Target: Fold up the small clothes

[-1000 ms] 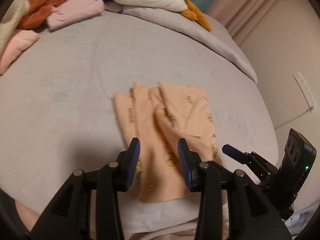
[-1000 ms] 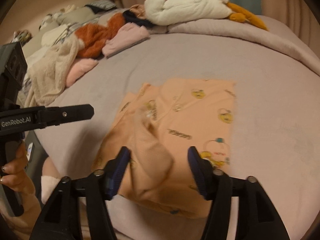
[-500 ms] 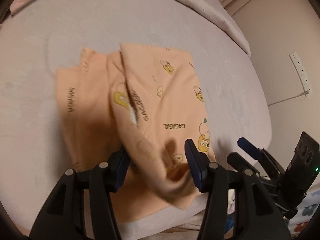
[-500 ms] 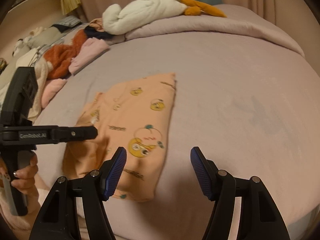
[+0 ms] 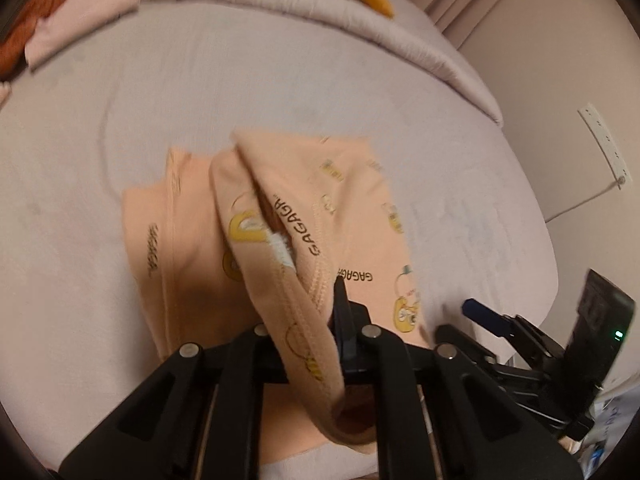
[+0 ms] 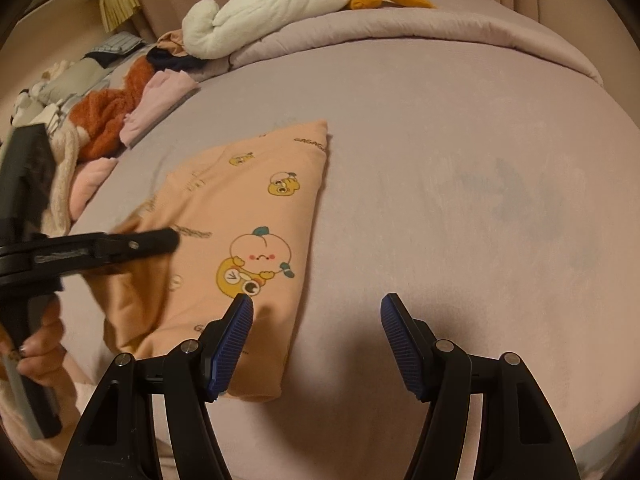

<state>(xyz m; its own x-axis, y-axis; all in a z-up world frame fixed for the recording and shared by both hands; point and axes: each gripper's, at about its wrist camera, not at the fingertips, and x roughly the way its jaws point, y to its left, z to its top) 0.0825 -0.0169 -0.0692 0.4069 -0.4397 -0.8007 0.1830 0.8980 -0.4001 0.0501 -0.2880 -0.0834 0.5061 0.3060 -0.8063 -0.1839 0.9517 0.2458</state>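
Near the bed (image 5: 280, 80) edge, left gripper (image 5: 320, 320) clamped on peach garment's (image 6: 248, 208) hem for folding over; right gripper (image 6: 316, 344) spread wide, holding nothing, beside it.

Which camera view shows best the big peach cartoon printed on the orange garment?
The right wrist view. There the peach cartoon lies flat and sharp on the orange garment, just ahead of the open right gripper. In the left wrist view only a small, blurred part of it appears, beside the fold that the left gripper pinches.
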